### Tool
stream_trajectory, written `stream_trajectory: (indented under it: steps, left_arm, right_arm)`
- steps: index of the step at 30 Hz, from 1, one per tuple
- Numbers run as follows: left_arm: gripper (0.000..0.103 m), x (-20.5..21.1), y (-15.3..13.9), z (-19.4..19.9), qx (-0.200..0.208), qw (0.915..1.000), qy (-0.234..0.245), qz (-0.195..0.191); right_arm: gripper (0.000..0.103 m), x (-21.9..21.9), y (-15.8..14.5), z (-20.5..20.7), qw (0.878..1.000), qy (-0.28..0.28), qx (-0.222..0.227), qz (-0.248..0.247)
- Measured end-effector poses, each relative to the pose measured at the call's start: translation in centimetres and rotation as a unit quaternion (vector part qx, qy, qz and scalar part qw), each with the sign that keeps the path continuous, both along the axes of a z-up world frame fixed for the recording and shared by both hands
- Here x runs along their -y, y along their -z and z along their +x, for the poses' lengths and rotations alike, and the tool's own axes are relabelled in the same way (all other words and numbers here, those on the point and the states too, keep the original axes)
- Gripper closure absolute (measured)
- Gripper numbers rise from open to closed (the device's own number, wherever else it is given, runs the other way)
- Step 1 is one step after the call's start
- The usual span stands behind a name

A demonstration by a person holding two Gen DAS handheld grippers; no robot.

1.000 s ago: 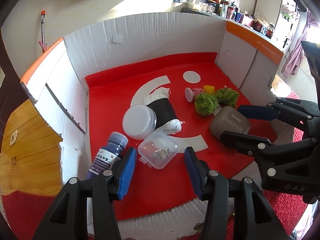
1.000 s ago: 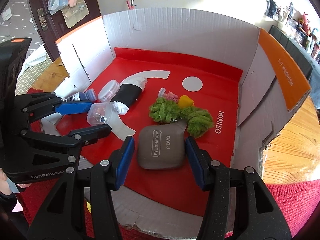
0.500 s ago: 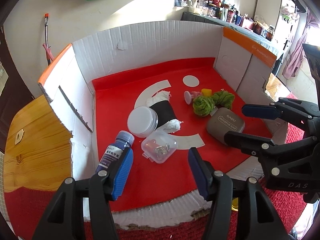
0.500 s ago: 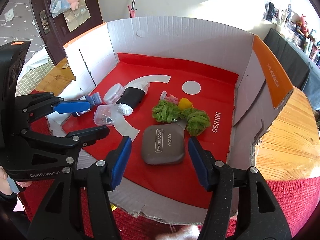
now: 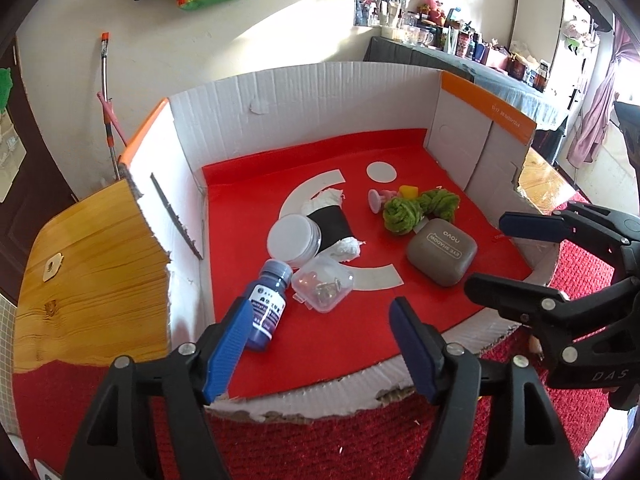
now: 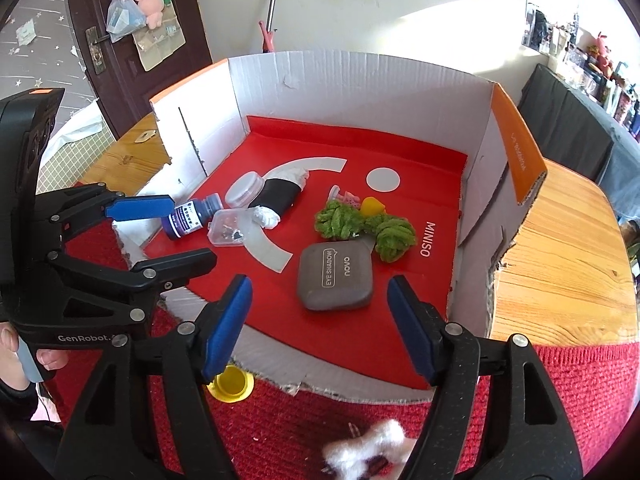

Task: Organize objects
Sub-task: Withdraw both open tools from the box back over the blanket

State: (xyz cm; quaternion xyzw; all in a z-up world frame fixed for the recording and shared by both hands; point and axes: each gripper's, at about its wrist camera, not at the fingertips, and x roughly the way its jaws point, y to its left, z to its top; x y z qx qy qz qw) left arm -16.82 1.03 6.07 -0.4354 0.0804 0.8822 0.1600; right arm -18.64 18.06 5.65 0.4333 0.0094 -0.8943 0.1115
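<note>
Both grippers' fingers spread wide and empty; eye-shadow case (image 6: 335, 277) lies just ahead of the right gripper (image 6: 318, 326), the nearer one, while the left gripper (image 5: 318, 350) faces the blue bottle (image 5: 267, 307).

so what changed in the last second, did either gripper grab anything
No grab. Both grippers pulled back from the box: the left gripper backed away from the clear plastic case and blue bottle, and the right gripper backed off the grey eye shadow case, which no longer sits between its jaws. Both stayed open and empty. The items in the cardboard box did not move.
</note>
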Motion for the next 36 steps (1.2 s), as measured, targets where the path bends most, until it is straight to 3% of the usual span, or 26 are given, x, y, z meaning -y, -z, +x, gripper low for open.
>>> stream_trajectory:
  steps: [25, 30, 36]
  left_arm:
    - [0.012, 1.0, -1.4, 3.3, -0.028, 0.9993, -0.017, 0.018]
    - [0.004, 0.9, -1.8, 4.2, -0.037, 0.9989, -0.019, 0.023]
    - [0.002, 0.9, -1.8, 5.2, -0.043, 0.9986, -0.019, 0.024]
  right_arm:
    - [0.011, -0.2, -1.4, 3.7, 1.000, 0.003, -0.019, -0.019]
    - [0.009, -0.2, -1.7, 4.7, 0.999, 0.003, -0.024, -0.020]
    - [0.007, -0.2, -2.1, 6.3, 0.999, 0.006, -0.036, -0.014]
